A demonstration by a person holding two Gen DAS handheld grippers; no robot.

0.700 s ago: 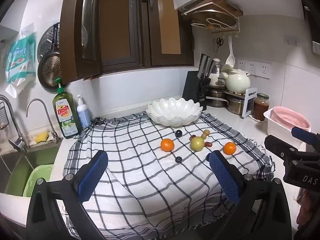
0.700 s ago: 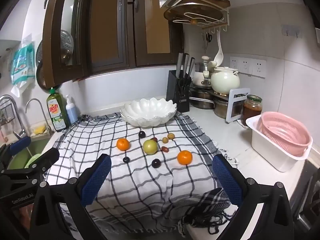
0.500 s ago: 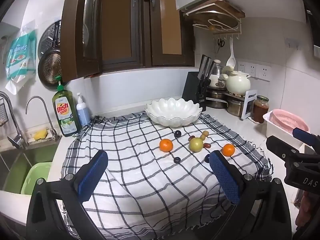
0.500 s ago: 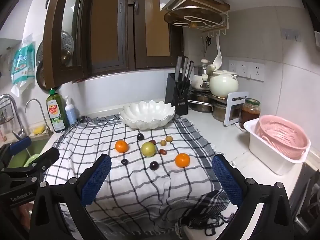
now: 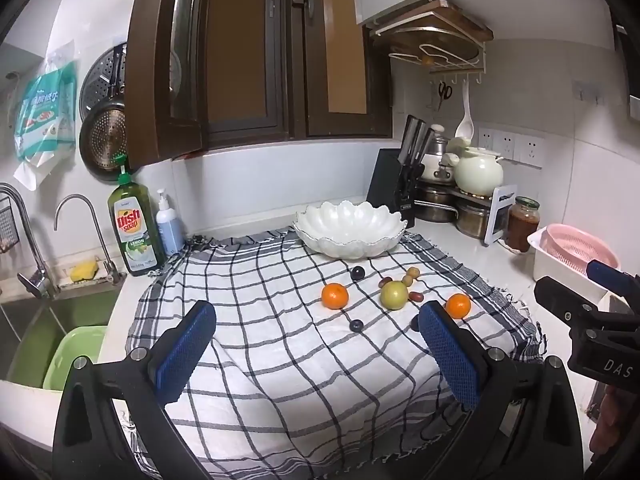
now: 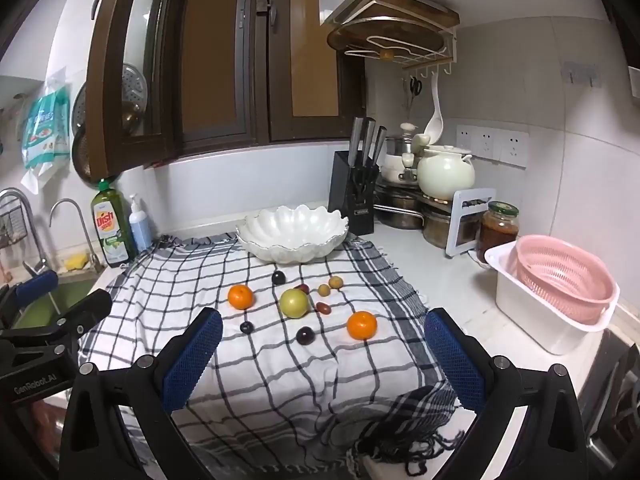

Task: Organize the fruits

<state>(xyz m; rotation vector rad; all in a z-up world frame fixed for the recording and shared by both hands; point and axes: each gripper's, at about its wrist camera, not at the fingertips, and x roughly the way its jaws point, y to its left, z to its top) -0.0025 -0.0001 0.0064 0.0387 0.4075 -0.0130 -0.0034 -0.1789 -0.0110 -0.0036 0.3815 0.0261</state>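
Note:
Fruit lies loose on a checked cloth (image 6: 256, 360): two oranges (image 6: 240, 297) (image 6: 361, 325), a green apple (image 6: 294, 303), dark plums (image 6: 305, 335) and several small brown and red fruits (image 6: 336, 282). A white scalloped bowl (image 6: 292, 236) stands empty behind them. My left gripper (image 5: 316, 336) is open and empty, held back above the cloth's near edge. My right gripper (image 6: 322, 344) is open and empty, likewise short of the fruit. In the left wrist view I see the oranges (image 5: 335, 295) (image 5: 458, 306), the apple (image 5: 394, 295) and the bowl (image 5: 348, 232).
A sink with taps (image 5: 36, 256) and a green basin (image 5: 76, 356) lies left. Dish soap (image 5: 134, 232) stands at the back left. A knife block (image 6: 356, 196), pots, a jar (image 6: 498, 232) and a pink colander in a white tub (image 6: 560, 280) stand right.
Both grippers have drifted slightly, so the fruit sits a little lower and nearer in both views. Both stay open. No fruit has moved.

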